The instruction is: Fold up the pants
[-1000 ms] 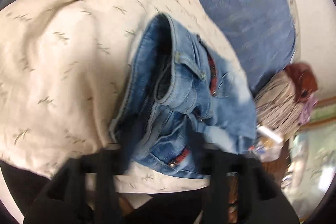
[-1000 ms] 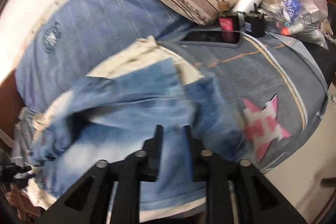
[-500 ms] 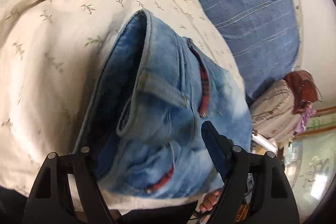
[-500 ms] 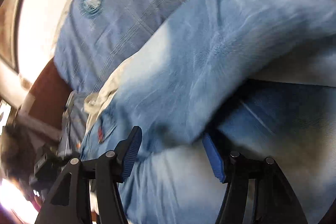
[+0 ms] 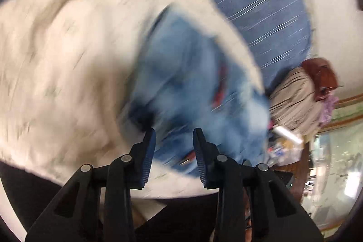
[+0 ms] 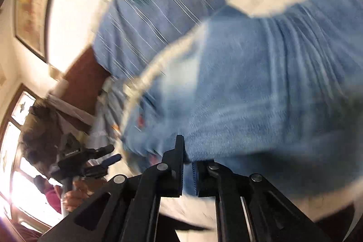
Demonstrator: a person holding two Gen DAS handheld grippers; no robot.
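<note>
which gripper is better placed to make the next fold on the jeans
Right, probably. The right gripper looks nearly shut on the jeans edge, while the left gripper is open, hovering above the denim, holding nothing. Blur limits certainty.

Both fisheye views are heavily smeared by motion blur. In the left wrist view the jeans (image 5: 192, 92) and cream blanket (image 5: 68, 60) streak into soft bands, while the left hand-held gripper (image 5: 174, 135) stays sharp. In the right wrist view the denim is streaked too, and the right hand-held gripper (image 6: 187, 159) is crisp. Strong daylight glares white from a window (image 6: 15, 185) at the lower left. The wall (image 6: 72, 3) is overexposed. Dark vignette rings curve round every edge.
</note>
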